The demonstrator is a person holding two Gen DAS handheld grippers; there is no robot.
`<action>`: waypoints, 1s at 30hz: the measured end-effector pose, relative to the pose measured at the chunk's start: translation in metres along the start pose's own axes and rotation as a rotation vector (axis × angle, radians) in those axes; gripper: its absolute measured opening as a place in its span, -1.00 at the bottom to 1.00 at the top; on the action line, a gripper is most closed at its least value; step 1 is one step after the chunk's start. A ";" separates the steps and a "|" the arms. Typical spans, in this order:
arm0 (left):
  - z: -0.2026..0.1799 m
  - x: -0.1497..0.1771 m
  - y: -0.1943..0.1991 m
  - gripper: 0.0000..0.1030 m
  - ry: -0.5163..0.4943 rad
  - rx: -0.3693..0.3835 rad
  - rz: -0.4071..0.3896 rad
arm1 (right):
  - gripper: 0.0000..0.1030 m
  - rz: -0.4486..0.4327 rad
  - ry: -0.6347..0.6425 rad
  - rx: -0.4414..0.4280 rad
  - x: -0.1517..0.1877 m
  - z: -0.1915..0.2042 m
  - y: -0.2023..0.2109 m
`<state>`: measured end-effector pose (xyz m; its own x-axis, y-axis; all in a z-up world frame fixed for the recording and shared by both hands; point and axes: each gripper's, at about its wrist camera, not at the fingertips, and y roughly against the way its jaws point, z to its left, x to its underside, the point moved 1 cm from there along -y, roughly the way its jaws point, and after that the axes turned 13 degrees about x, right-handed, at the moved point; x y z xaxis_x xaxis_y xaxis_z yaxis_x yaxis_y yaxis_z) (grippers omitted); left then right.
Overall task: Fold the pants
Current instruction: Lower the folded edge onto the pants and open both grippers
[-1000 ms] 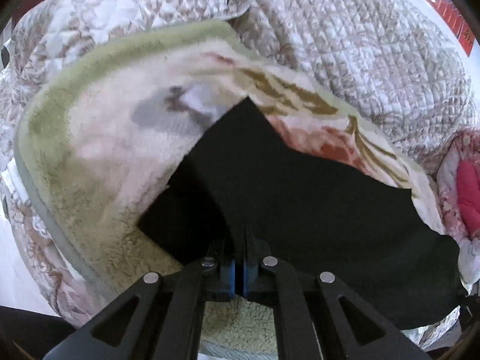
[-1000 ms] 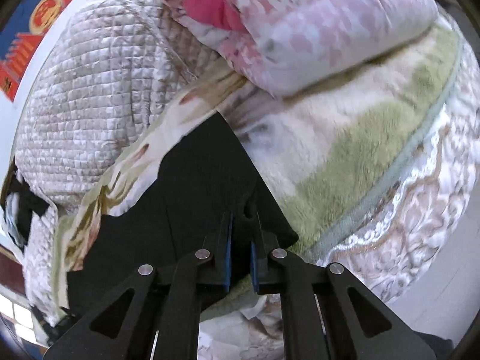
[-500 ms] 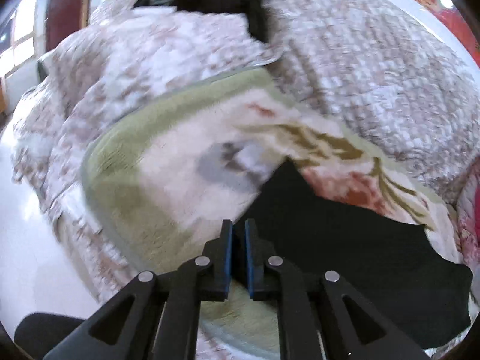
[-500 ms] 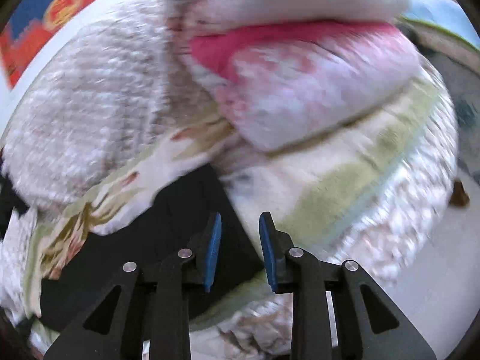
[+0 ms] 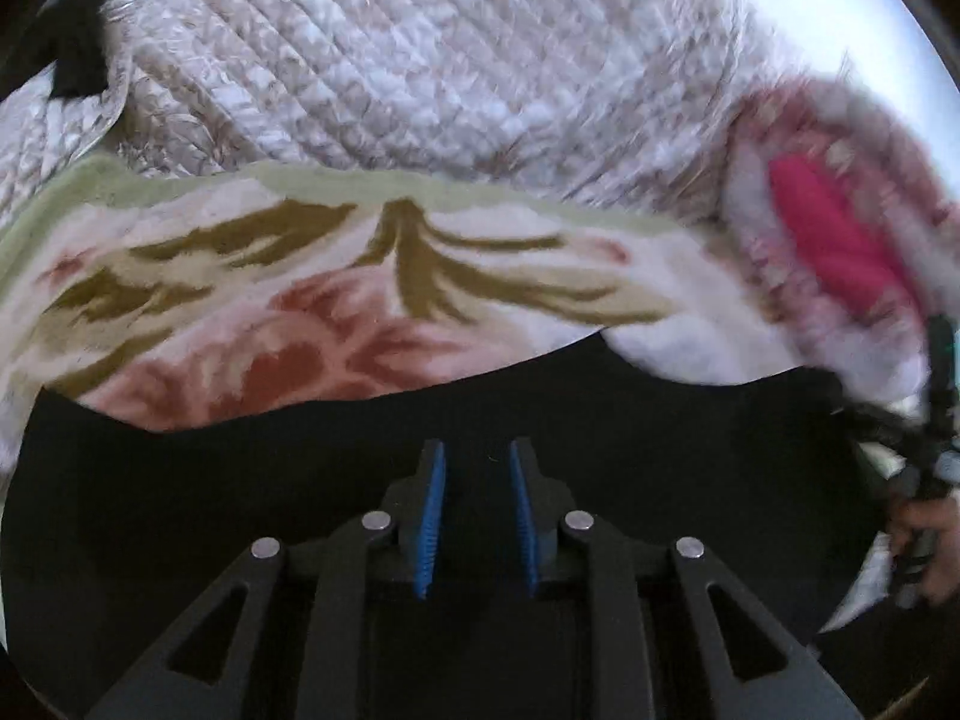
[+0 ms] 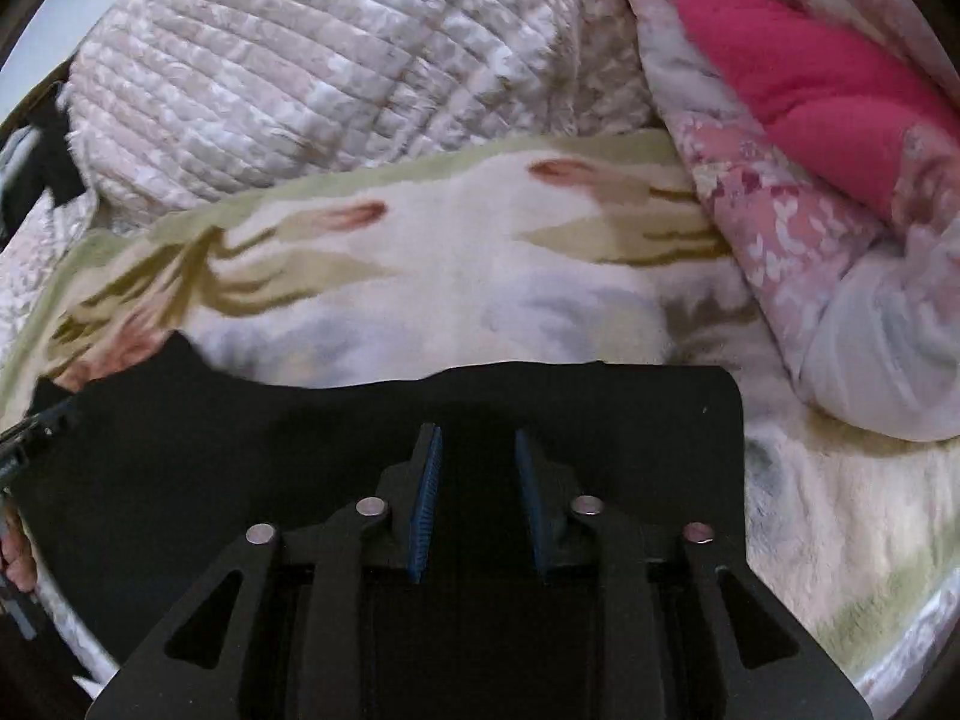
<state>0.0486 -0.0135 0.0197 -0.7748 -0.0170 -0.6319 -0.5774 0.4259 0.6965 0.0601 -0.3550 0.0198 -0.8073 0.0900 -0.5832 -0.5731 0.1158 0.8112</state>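
So the black pants (image 6: 252, 456) are lying flat across the lower part of both views, on the flowery fleece blanket (image 6: 456, 276) on the bed. Left tool (image 5: 477, 450) and right tool (image 6: 477, 438) both hover over them, jaws partly apart, gripping nothing. Looks like more folds to go.

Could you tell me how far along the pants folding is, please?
Done: the black pants lie flat on the floral blanket, one end squared. In hand: nothing; the left gripper, jaws just opened with nothing pinched, and the right gripper hover open over the cloth. Left: probably further folds.
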 end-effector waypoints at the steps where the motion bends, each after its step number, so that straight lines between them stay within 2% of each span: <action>1: 0.006 0.001 -0.012 -0.53 0.012 -0.032 0.027 | -1.00 0.006 -0.039 0.017 -0.001 -0.007 -0.006; 2: 0.013 0.002 -0.020 -0.53 0.032 -0.043 0.039 | -1.00 0.004 -0.078 -0.003 -0.001 -0.014 -0.008; 3: 0.015 0.001 -0.020 -0.53 0.042 -0.031 0.014 | -1.00 0.006 -0.104 -0.018 -0.001 -0.018 -0.007; 6: 0.014 -0.002 -0.019 -0.53 0.045 -0.037 0.023 | -1.00 -0.026 -0.106 0.005 -0.002 -0.016 0.001; 8: 0.015 -0.001 -0.012 -0.53 0.040 -0.048 0.009 | -0.97 -0.103 -0.119 0.012 -0.004 -0.016 0.021; 10: 0.023 -0.002 -0.002 -0.53 0.044 -0.092 -0.032 | -0.90 -0.156 -0.129 0.021 -0.010 -0.019 0.028; 11: 0.031 -0.002 -0.001 -0.54 0.051 -0.119 -0.049 | -0.84 -0.140 -0.125 0.070 -0.014 -0.021 0.021; 12: 0.041 -0.003 -0.002 -0.54 0.069 -0.114 -0.051 | -0.84 -0.093 -0.133 0.114 -0.015 -0.026 0.010; 13: 0.049 -0.004 -0.002 -0.54 0.085 -0.110 -0.058 | -0.84 -0.033 -0.171 0.114 -0.014 -0.035 -0.004; 14: 0.055 -0.005 -0.001 -0.54 0.096 -0.135 -0.068 | -0.84 -0.001 -0.222 0.074 -0.012 -0.043 -0.011; 15: 0.061 -0.006 0.001 -0.54 0.109 -0.186 -0.078 | -0.84 -0.013 -0.242 0.066 -0.012 -0.047 -0.009; 18: 0.083 -0.001 0.012 -0.54 0.179 -0.249 -0.103 | -0.78 -0.083 -0.220 0.121 -0.011 -0.047 0.008; 22: 0.107 0.012 0.034 -0.54 0.234 -0.304 -0.124 | -0.76 -0.123 -0.186 0.064 -0.002 -0.036 0.026; 25: 0.112 0.021 0.049 -0.54 0.256 -0.319 -0.133 | -0.56 -0.126 -0.137 0.000 0.008 -0.016 0.037; 27: 0.108 0.028 0.058 -0.53 0.264 -0.304 -0.134 | -0.30 -0.125 -0.088 -0.055 0.016 0.003 0.046; 30: 0.092 0.045 0.072 -0.48 0.260 -0.275 -0.145 | -0.23 -0.121 -0.011 -0.112 0.036 0.034 0.057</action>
<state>-0.0041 0.0996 0.0097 -0.6991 -0.3027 -0.6478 -0.7056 0.1448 0.6937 0.0032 -0.3115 0.0432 -0.7305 0.0925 -0.6766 -0.6784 0.0159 0.7345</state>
